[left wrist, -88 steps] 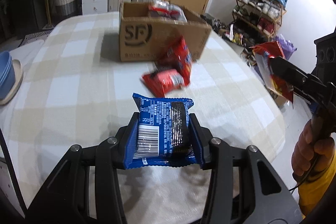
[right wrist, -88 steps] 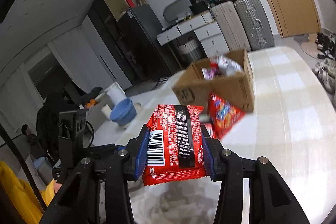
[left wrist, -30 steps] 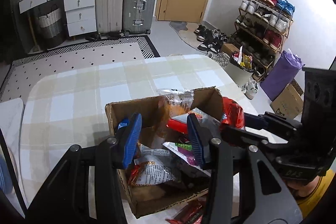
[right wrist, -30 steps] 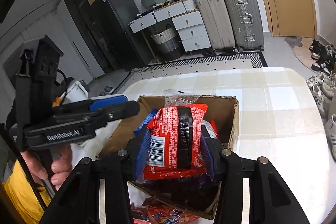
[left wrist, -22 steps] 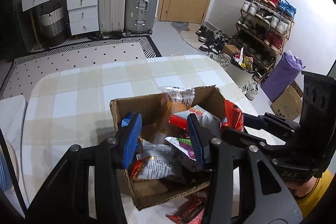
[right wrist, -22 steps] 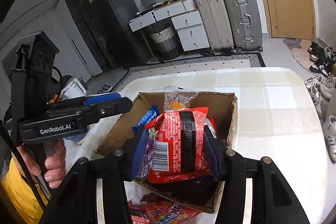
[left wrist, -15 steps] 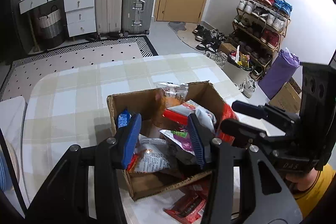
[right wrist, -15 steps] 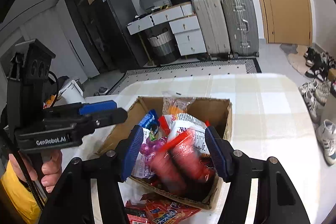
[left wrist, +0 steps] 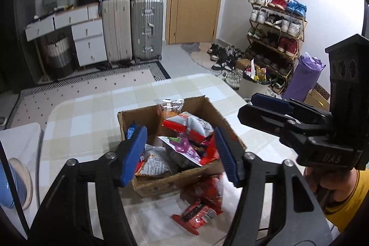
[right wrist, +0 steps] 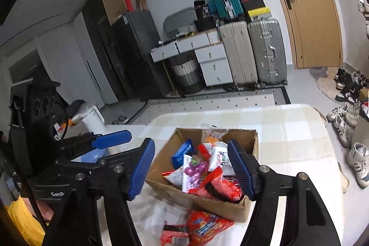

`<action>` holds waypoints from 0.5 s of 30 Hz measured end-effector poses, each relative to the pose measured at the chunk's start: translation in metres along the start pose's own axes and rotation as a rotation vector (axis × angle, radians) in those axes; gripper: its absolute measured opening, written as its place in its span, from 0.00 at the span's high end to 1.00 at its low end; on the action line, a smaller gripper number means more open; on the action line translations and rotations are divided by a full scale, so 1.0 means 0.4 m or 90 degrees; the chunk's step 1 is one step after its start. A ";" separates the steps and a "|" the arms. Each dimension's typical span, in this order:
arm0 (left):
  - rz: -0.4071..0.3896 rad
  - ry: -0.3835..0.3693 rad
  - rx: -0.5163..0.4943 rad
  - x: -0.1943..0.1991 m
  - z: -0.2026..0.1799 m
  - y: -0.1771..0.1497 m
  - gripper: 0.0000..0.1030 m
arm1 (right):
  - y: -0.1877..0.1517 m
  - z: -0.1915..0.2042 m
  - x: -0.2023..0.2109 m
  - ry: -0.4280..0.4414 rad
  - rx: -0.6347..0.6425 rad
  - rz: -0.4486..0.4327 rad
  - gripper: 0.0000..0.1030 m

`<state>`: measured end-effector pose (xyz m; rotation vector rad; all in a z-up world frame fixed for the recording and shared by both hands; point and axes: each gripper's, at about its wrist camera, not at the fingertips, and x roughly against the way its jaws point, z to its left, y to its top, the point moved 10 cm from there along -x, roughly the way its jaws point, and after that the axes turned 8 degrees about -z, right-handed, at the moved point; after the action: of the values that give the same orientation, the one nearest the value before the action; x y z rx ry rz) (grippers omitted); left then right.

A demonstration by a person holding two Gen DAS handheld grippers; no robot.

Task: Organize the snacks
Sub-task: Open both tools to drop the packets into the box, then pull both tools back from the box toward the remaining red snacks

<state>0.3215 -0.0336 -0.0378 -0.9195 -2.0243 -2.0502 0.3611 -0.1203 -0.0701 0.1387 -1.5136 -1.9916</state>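
The left gripper [left wrist: 180, 151] hangs over the near left side of the box [left wrist: 161, 183], jaws spread wide and empty. The box sits mid-table [left wrist: 92, 107], heaped with snacks: a blue pack [right wrist: 181, 152] at its left wall, a purple pack [right wrist: 194, 168] in the middle, a red pack [right wrist: 221, 183] toward the near right corner. Two red packs [left wrist: 203, 202] lie on the table just near the box. The right gripper [right wrist: 192, 167] hovers over the box, jaws wide apart, holding nothing.
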 end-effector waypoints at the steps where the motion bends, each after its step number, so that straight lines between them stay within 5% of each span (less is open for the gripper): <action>1: -0.010 0.000 0.005 0.021 -0.007 0.002 0.38 | 0.004 0.010 0.021 0.002 0.001 -0.010 0.32; 15: -0.084 -0.012 0.028 0.307 -0.109 -0.001 0.24 | 0.023 0.141 0.301 0.028 0.016 -0.103 0.18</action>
<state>0.2073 -0.0344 0.0253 -0.8215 -2.1853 -2.0584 0.2442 -0.1388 -0.0093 0.3226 -1.5425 -2.0801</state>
